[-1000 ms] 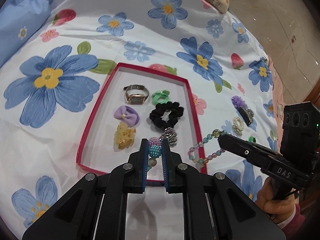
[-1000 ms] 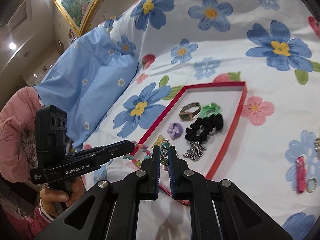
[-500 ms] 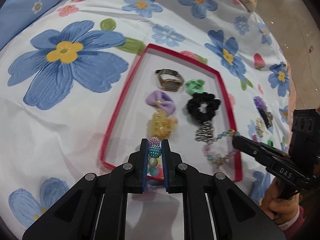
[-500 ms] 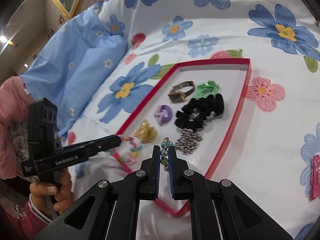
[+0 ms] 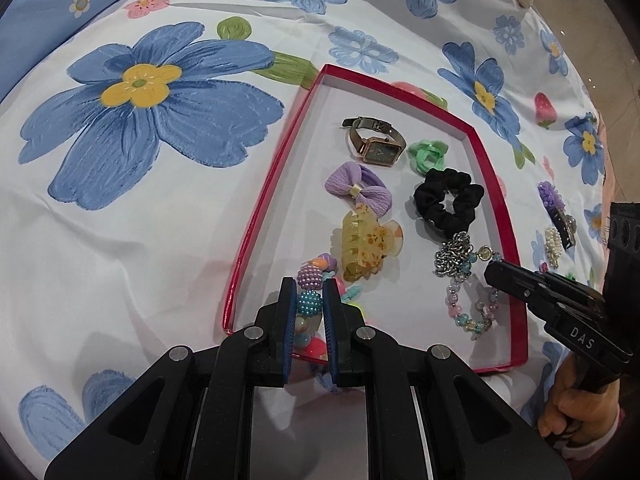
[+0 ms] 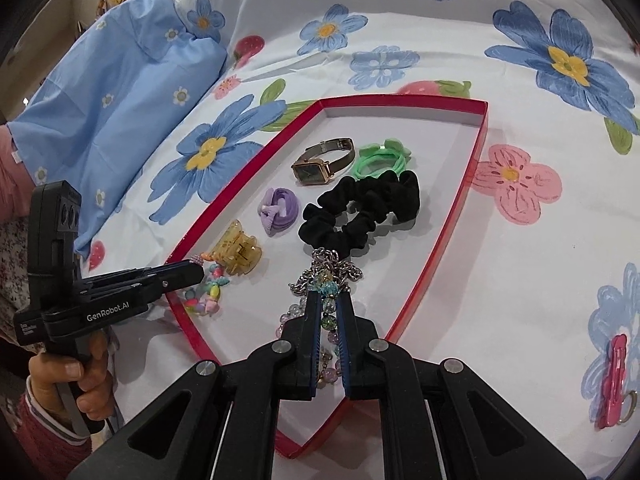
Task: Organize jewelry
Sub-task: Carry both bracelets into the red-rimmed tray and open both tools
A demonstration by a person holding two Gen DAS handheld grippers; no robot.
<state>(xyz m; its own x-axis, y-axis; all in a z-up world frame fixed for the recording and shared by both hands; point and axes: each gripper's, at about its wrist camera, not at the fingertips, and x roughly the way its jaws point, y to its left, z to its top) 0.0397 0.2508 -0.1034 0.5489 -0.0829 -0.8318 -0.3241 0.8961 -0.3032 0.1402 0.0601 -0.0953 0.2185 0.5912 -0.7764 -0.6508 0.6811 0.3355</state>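
Note:
A red-rimmed tray (image 5: 276,184) (image 6: 472,176) lies on the flowered sheet. It holds a watch (image 5: 374,146), a green hair tie (image 5: 427,154), a purple bow (image 5: 358,190), a black scrunchie (image 5: 448,202), an amber claw clip (image 5: 366,248) and a silver chain (image 5: 454,254). My left gripper (image 5: 309,304) is shut on a colourful bead bracelet (image 5: 308,278), low over the tray's near left corner. My right gripper (image 6: 329,314) is shut on a pastel bead bracelet (image 6: 328,292) (image 5: 472,312) that rests in the tray beside the chain (image 6: 328,268).
Loose pieces lie on the sheet right of the tray: a purple clip (image 5: 554,208), a pearl piece (image 5: 554,244), and a pink hair clip (image 6: 614,384). A blue pillow (image 6: 112,92) lies at the left. The sheet's far right edge drops to the floor.
Both grippers have come down and closer to the tray. The two bead bracelets, earlier hanging above it, now rest inside its near end, still gripped.

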